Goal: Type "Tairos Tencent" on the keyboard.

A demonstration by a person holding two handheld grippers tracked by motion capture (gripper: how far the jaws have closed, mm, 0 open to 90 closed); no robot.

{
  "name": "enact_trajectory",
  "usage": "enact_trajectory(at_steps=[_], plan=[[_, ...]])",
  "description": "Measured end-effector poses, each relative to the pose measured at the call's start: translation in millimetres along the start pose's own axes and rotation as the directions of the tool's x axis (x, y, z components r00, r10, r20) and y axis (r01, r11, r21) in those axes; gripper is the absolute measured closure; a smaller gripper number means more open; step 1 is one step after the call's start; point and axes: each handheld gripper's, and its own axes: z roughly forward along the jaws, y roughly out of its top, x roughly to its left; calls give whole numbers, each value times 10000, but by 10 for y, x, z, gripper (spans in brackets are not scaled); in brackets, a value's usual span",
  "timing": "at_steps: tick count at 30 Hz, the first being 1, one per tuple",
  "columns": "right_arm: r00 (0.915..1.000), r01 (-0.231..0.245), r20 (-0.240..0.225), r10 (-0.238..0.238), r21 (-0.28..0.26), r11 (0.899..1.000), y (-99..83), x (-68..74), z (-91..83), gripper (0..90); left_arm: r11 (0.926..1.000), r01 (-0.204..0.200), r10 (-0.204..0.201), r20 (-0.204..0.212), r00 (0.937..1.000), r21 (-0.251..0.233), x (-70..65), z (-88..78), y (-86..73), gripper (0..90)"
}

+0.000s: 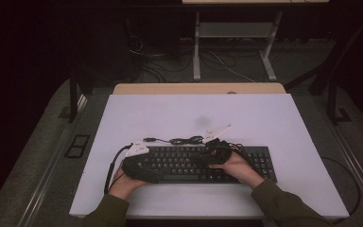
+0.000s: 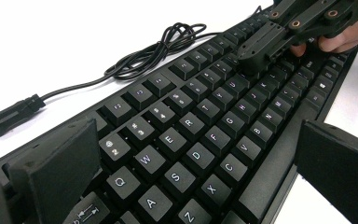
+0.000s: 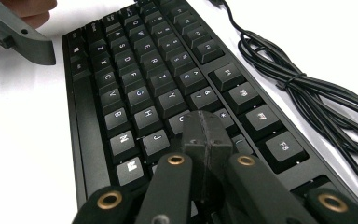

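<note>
A black keyboard lies across the near half of the white table. My left gripper stands open, one jaw on each side of the keyboard's left end, just above the Q, A and C keys. In the high view the left gripper covers that same end. My right gripper is shut with nothing between its jaws, and its tip rests on a key near J and the number row. The left gripper view catches the right gripper from the side, tip down on the keys.
The keyboard's black cable lies coiled just behind it, ending in a USB plug on the table. This cable runs close to the function keys. A wooden strip borders the table's far edge, with floor cables and desk legs beyond.
</note>
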Motion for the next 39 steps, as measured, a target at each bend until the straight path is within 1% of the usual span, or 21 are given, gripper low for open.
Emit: enact_trajectory(at_steps=[5,7,22,29,33,37,39], plan=[[10000,16,8,-16,49,10000,-2,0,4,895,10000,10,-10,4,10000,9,0,5,-2,0],[10000,56,74,-57,163,9999,-5,4,14,894,10000,-21,21,1,10000,37,2,3,-2,0],[10000,43,48,-44,172,9998,-3,12,13,894,9999,-102,102,-15,9999,52,-2,9,1,0],[10000,81,23,-81,30,10000,5,9,-12,894,9999,-98,98,-44,9999,26,-6,6,8,0],[10000,17,-18,-17,-69,10000,8,9,-25,891,9999,-121,121,-41,9999,21,-12,4,13,0],[10000,-30,-65,29,-233,9997,13,4,-49,858,10000,-98,98,-49,9999,4,-15,8,15,0],[9999,-70,-107,67,-336,9994,15,-2,-65,826,9999,-124,124,-38,9999,-23,-15,9,18,0]])
